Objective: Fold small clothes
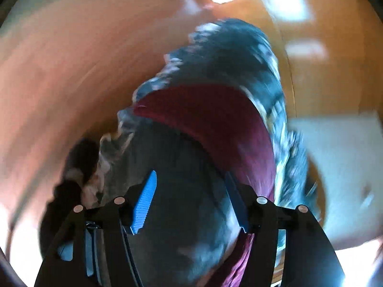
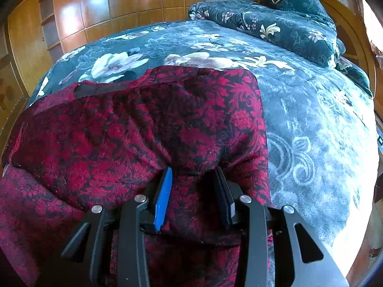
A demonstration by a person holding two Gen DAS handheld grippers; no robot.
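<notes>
The red-and-black floral garment (image 2: 143, 124) lies spread on my bed's dark floral bedspread (image 2: 311, 119), its far edge folded over, a matching pillow (image 2: 287, 24) beyond it by the wooden headboard (image 2: 347, 24). My right gripper (image 2: 194, 186) sits at the cloth's near edge, jaws narrowed with a fold of the fabric pinched between them. My left gripper (image 1: 189, 198) stands parted and empty above the blurred bedspread (image 1: 239, 55) and a strip of the garment (image 1: 215, 119). Wooden wardrobe doors (image 2: 95, 7) stand behind.
</notes>
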